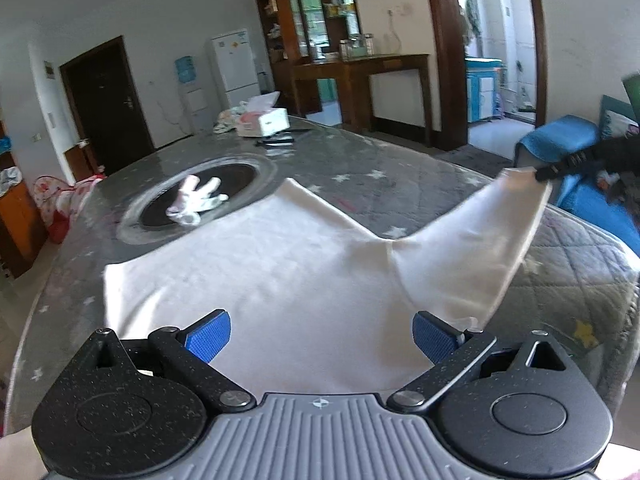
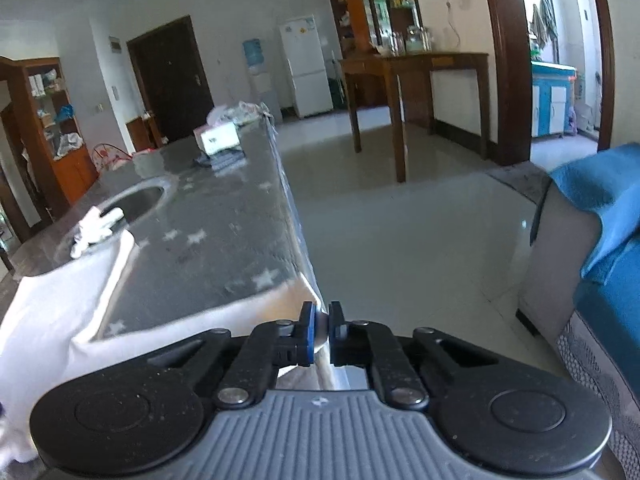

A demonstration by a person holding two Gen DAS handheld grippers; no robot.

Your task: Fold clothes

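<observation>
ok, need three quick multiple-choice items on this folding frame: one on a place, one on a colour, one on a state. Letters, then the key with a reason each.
1. Where does the small white glove lie?
A. on the dark round inset of the table
B. on the blue sofa
C. on the floor

2. What colour are the pads of the left tool?
A. red
B. blue
C. yellow

3. What is the right tool doing?
A. open above the table
B. shut on a tissue box
C. shut on a corner of the white garment

Key:
1 A, the glove rests on the black circle in the grey starred table.
2 B, both pads show blue, standing wide apart over the garment.
3 C, its fingers are pinched on the cloth corner, which is lifted off the table.
</observation>
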